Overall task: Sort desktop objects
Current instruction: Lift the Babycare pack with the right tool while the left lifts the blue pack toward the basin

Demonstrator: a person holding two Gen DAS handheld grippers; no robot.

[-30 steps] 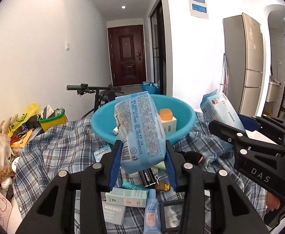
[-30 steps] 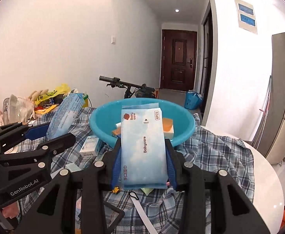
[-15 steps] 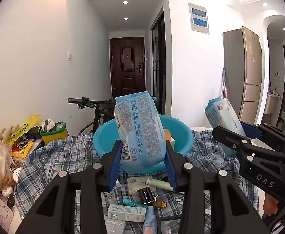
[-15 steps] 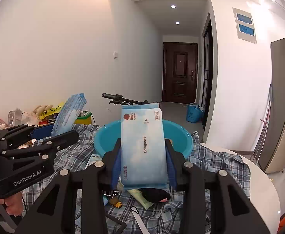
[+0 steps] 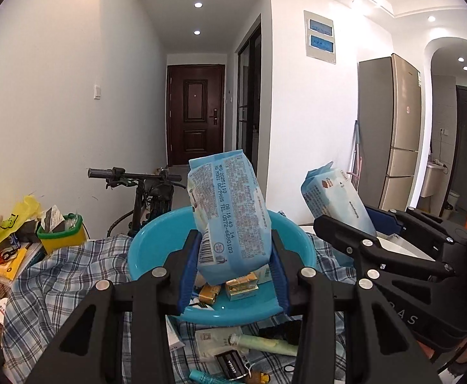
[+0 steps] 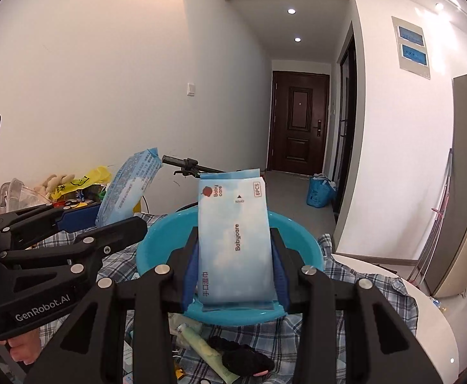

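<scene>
My left gripper is shut on a light-blue wet-wipe pack, printed back facing me, held upright above the near side of the blue basin. My right gripper is shut on a second Babycare wipe pack, held upright above the same basin. Each gripper with its pack shows in the other's view: the right one in the left wrist view, the left one in the right wrist view. Small boxes lie in the basin.
A plaid cloth covers the table, with tubes and small items near its front. A yellow-green tub and bags crowd the left. A bicycle stands behind. The white table edge shows at right.
Both grippers have risen with their packs and moved forward, so I now look down into the basin from above its near rim.
</scene>
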